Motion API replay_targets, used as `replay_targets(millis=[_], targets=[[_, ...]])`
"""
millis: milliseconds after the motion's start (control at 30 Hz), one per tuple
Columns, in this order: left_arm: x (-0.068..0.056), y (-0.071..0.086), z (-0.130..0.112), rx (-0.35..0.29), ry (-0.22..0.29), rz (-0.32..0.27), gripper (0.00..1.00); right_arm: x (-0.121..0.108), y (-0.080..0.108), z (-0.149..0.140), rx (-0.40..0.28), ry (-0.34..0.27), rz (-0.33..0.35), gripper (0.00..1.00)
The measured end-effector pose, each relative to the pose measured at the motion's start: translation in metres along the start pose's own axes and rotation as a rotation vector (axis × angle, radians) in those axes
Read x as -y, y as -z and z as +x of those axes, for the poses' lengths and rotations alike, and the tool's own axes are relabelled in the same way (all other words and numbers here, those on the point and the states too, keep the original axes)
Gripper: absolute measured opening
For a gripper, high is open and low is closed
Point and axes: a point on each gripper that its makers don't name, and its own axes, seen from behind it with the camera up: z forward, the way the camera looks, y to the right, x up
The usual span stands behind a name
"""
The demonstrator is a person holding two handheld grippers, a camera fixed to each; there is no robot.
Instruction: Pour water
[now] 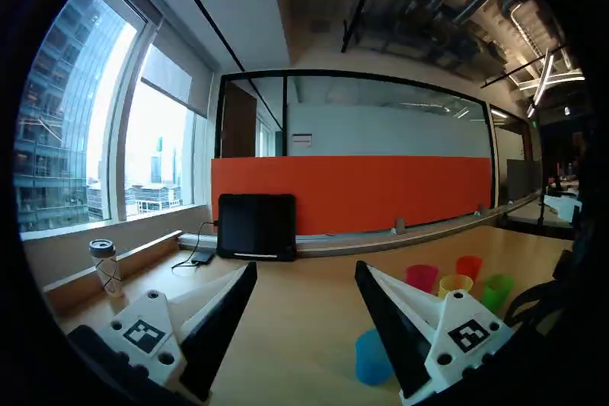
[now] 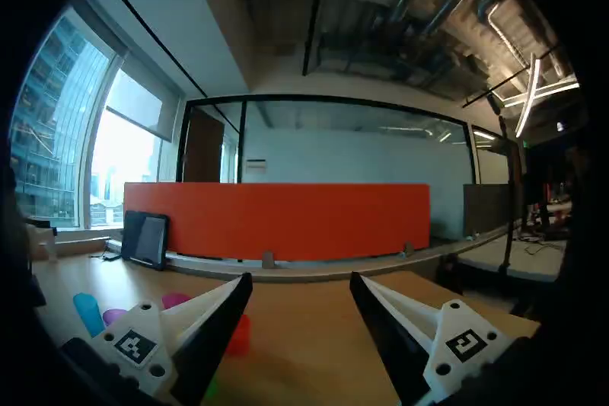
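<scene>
Left gripper [image 1: 304, 301]: fingers wide apart, nothing between them; held above the table [image 1: 304, 345], touching no cup.
Right gripper [image 2: 299, 307]: fingers also wide apart, holding nothing; over the same table.
Blue cup [image 1: 371, 356]: left gripper view, upright on the table, near, partly hidden behind the right-hand finger.
Cup group: 4 cups stand close together farther off, right of the left gripper: pink cup [image 1: 421, 277], red cup [image 1: 469, 266], yellow cup [image 1: 455, 284], green cup [image 1: 497, 292]. All upright; can't tell if any holds water.
Right gripper view cups: at left, a blue cup and a purple cup [image 2: 114, 316] side by side, then pink, then red just behind the left-hand finger. All left of the gap between the fingers.
Bottle [image 1: 105, 265]: clear w/ a lid, upright on the ledge at far left by the window [image 1: 76, 124], well apart from the cups. Contents can't be made out.
Tablet [image 1: 256, 226]: dark, propped upright at the table's far edge; a cable [image 1: 194, 250] runs by its left side.
Orange screen [image 1: 350, 193]: wide panel behind the tablet, along the far side of the table.
</scene>
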Motion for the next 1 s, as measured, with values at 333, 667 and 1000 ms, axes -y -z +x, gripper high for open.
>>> replay_targets(millis=[333,667,1000], targets=[[0.009,-0.003,-0.021,-0.007,-0.002,0.047,0.96,-0.006,0.008,-0.017,0.035,0.033,-0.018,1.0],[0.01,-0.003,-0.041,-0.005,0.001,0.051,0.96,-0.008,0.009,-0.016,0.03,-0.001,-0.028,1.0],[0.014,-0.001,-0.054,-0.004,0.019,0.051,0.96,0.003,0.007,-0.006,0.017,-0.01,-0.006,1.0]])
